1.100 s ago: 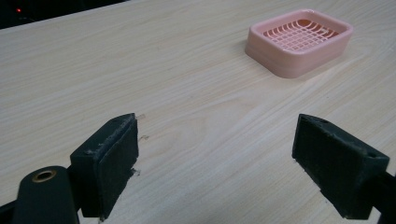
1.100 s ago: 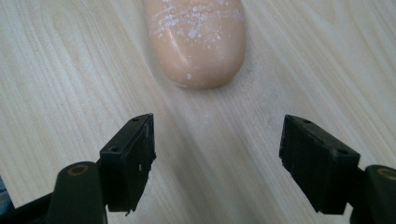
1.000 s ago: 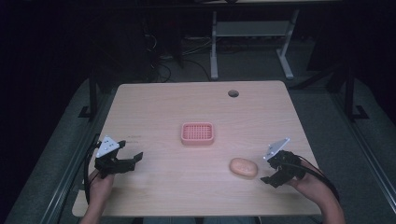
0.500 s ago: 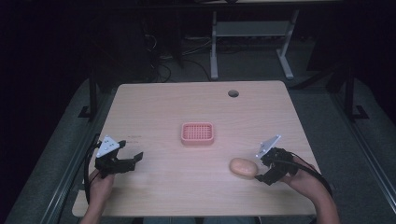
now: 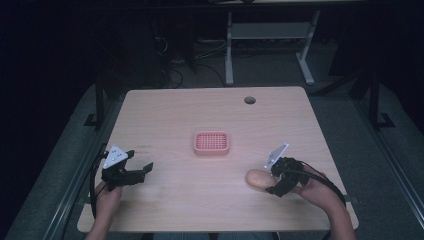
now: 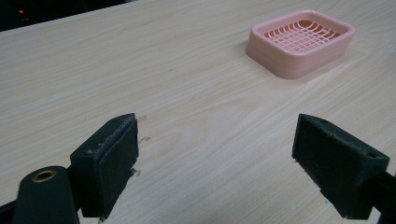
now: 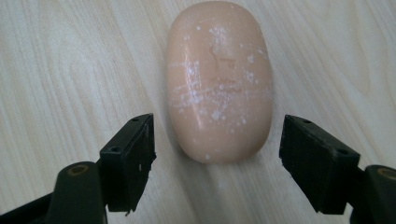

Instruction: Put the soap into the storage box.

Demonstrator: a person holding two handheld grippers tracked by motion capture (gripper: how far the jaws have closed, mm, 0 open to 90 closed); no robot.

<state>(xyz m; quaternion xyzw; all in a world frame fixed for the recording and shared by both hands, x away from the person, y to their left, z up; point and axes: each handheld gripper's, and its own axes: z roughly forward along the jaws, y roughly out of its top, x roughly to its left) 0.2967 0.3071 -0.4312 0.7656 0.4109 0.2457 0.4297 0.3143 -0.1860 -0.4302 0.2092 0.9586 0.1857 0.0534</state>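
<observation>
A peach oval bar of soap [image 5: 257, 178] [image 7: 219, 79] lies flat on the wooden table [image 5: 210, 115], speckled with white marks. My right gripper [image 5: 275, 181] [image 7: 217, 161] is open right at the soap's near end, one jaw to each side, touching nothing. A pink slotted soap dish [image 5: 211, 142] [image 6: 301, 41] sits empty at the table's middle. At the front left my left gripper [image 5: 143, 170] [image 6: 215, 165] hovers open over bare wood, jaws wide, pointing toward the dish.
A round cable hole [image 5: 249, 100] marks the table's far right part. Beyond the far edge stand white desk legs [image 5: 229, 50] and cables on a dark floor. Grey padding runs along both sides of the table.
My right gripper has moved left and forward, closing in on the soap until its jaws flank the near end. The left gripper has stayed put.
</observation>
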